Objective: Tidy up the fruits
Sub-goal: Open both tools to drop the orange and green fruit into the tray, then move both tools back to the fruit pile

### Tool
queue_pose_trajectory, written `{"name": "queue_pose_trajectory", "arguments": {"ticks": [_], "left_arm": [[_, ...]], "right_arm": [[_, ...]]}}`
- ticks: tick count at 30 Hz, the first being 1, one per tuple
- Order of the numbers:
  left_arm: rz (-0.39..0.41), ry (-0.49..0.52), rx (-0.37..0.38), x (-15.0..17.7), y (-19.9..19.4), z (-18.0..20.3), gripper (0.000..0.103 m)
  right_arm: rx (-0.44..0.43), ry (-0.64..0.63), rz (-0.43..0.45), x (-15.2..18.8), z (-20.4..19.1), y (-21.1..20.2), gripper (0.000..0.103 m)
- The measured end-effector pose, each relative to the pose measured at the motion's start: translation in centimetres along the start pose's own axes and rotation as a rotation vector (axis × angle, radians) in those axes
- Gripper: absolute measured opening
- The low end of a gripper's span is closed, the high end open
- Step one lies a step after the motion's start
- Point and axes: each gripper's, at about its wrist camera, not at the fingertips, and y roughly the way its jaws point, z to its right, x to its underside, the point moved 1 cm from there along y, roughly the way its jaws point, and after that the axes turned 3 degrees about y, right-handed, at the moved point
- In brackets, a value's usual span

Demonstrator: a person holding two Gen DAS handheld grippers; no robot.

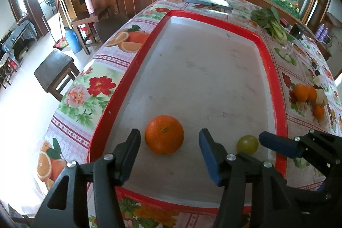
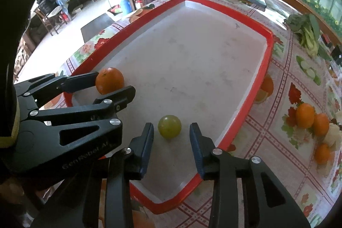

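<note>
An orange [image 1: 164,134] lies in the near left of the red-rimmed white tray [image 1: 273,69]. My left gripper [image 1: 168,140] is open, its fingers either side of the orange without touching it. A small green fruit [image 1: 247,143] lies to the orange's right. In the right wrist view my right gripper [image 2: 171,131] is open around the green fruit [image 2: 169,126], apart from it. The orange [image 2: 109,80], the left gripper [image 2: 113,83] and the tray [image 2: 265,57] show there too. More oranges [image 2: 305,112] lie on the tablecloth right of the tray.
A leafy green vegetable [image 1: 271,22] and a flat dark device [image 1: 207,1] lie on the floral tablecloth beyond the tray. Pale fruit pieces [image 2: 333,134] sit beside the loose oranges. Stools [image 1: 55,72] and a wooden counter stand left of the table.
</note>
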Motion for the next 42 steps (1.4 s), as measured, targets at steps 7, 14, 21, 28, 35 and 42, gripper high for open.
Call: {"name": "queue_pose_trajectory", "arguments": {"ticks": [7, 14, 21, 28, 35, 42], "left_arm": [[0.005, -0.013, 0.000, 0.4, -0.8, -0.1, 0.067], [0.020, 0.003, -0.010, 0.7, -2.0, 0.6, 0.067], [0.048, 0.016, -0.018, 0.7, -3.4, 2.1, 0.073], [0.066, 0.067, 0.002, 0.6, -4.6, 5.6, 0.078], [0.051, 0.144, 0.080, 0.0, -4.8, 11.3, 0.080], [0.048, 0.257, 0.124, -0.3, -4.8, 16.8, 0.080]], "right_arm": [[0.024, -0.011, 0.025, 0.5, -0.3, -1.4, 0.047], [0.030, -0.023, 0.042, 1.4, -0.6, -2.6, 0.053], [0.034, -0.020, 0.068, 2.7, 0.1, -4.3, 0.054], [0.086, 0.053, 0.106, 4.0, 3.5, -6.5, 0.065], [0.186, 0.229, 0.133, 6.4, 11.4, -8.7, 0.075], [0.306, 0.399, 0.151, 9.5, 20.5, -10.5, 0.075]]}}
